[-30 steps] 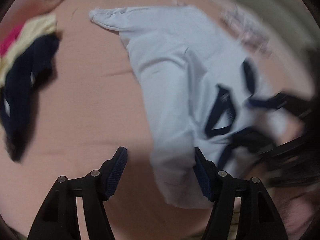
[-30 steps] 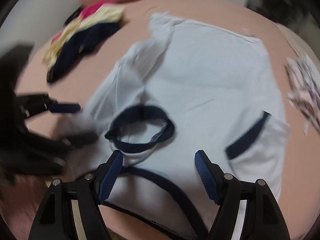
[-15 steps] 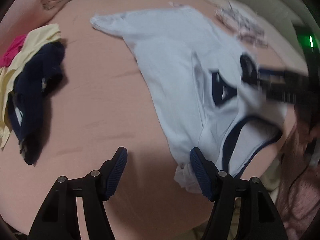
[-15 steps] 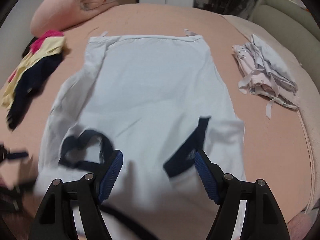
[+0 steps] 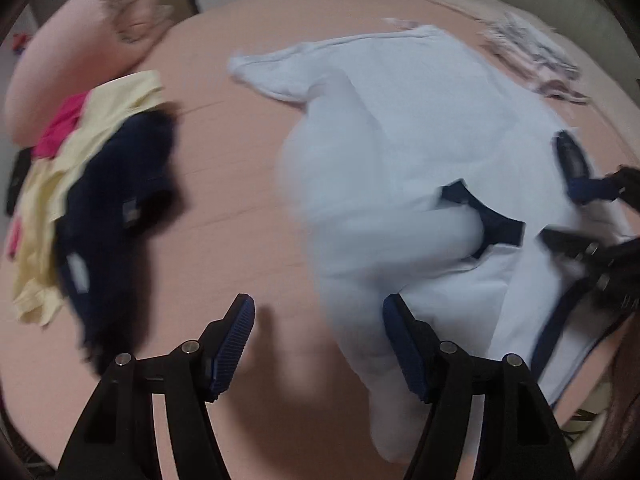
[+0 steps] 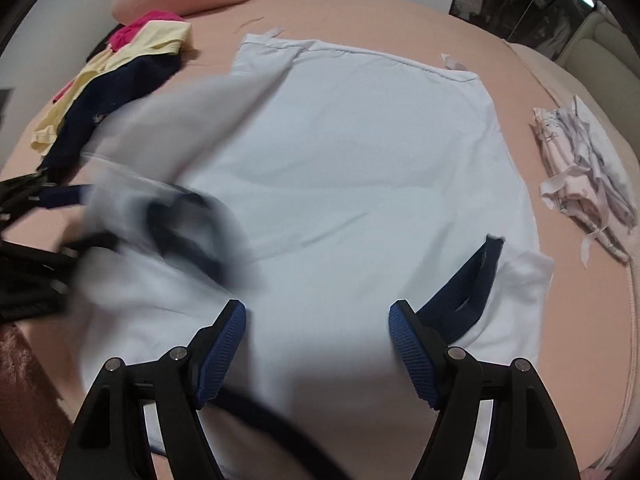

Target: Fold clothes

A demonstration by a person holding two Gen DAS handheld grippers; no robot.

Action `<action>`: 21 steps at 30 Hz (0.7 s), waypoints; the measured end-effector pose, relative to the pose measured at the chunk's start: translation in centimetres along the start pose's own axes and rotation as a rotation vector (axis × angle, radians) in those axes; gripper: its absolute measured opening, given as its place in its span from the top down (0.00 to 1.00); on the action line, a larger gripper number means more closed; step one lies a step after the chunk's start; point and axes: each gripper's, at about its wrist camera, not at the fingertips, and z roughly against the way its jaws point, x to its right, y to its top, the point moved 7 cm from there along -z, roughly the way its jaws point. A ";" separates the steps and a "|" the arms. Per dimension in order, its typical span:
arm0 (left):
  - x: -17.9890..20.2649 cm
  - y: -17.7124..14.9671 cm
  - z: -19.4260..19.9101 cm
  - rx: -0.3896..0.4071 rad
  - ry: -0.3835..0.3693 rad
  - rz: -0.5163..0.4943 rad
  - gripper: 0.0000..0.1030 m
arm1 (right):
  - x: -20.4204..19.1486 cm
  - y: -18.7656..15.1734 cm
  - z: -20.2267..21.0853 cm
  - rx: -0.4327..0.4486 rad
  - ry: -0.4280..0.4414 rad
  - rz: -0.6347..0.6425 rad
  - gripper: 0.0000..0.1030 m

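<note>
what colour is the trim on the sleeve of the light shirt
Dark navy trim on the pale blue cotton T-shirt; clearest in the right wrist view.

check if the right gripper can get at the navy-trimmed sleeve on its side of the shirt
Probably yes. The right gripper is open just above the pale shirt, and the navy-trimmed sleeve lies flat beside its right finger with nothing covering it.

pale blue shirt (image 6: 360,152), navy trim, peach bedsheet (image 6: 400,12)
</note>
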 end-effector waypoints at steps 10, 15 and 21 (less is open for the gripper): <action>-1.5 1.3 -0.6 -0.016 -0.154 0.078 0.37 | -7.1 3.6 3.8 0.149 0.180 0.060 0.28; -2.2 2.4 -3.2 -0.045 -0.264 0.166 0.35 | -10.0 4.5 0.7 0.109 0.189 0.085 0.29; -2.3 2.3 -0.7 0.001 -0.267 0.113 0.35 | -7.2 3.3 -2.0 0.025 0.095 0.051 0.30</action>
